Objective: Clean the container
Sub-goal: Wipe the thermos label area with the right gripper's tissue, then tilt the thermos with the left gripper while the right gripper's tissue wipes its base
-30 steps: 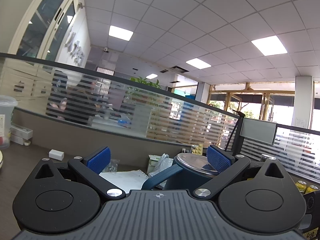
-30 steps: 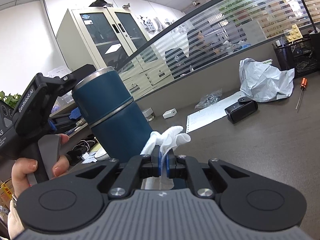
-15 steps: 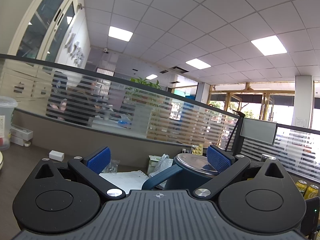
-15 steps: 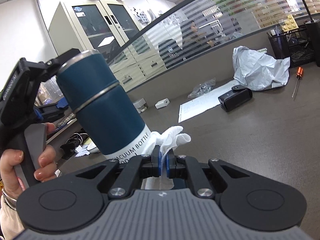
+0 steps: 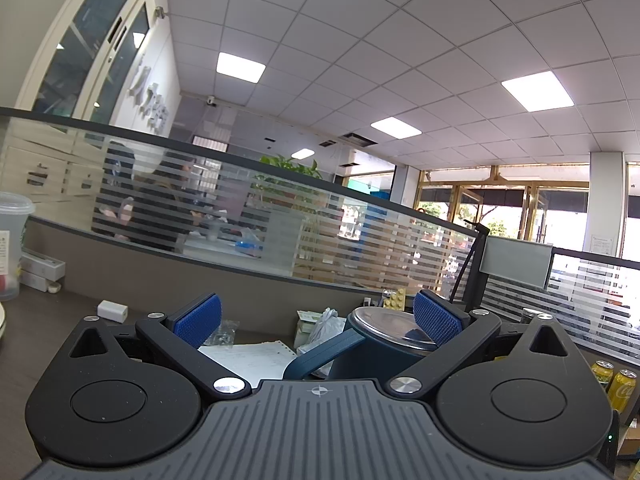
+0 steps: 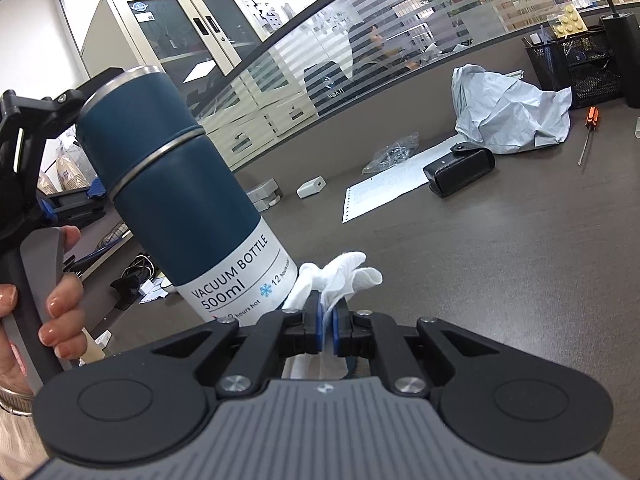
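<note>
Vacuum bottle (image 6: 180,200), dark blue with a white label band and a steel-rimmed lid, stands tilted near the front left of the desk (image 6: 500,272). Its top rests against the right-hand pad of the left gripper (image 5: 318,318), whose jaws are spread wide; the other pad is well clear of the bottle, so the bottle looks steadied, not clamped, though its base is hidden and I cannot tell how it is supported. The bottle's carry strap (image 5: 316,354) hangs between those open fingers.

The right gripper (image 6: 329,322) has its jaws pressed together on a crumpled white cloth (image 6: 340,276), which sits just beside the lower label, touching or nearly touching it. By my judgement the wiping is under way at the lower body. No dirt or streaks show, so how much of the surface is already done cannot be read; the upper body, lid and far side likely remain.

The desk is a dark brown laminate, matte, with plenty lying on it well apart from the bottle: a sheet of perforated paper (image 6: 392,188), a black case (image 6: 460,172), a grey crumpled bag (image 6: 508,116), a white charger (image 6: 311,187) and an orange screwdriver (image 6: 588,132). Around it is an open office with a striped glass partition (image 5: 320,232), a glass-door cabinet (image 6: 180,36) and ceiling panel lights.
</note>
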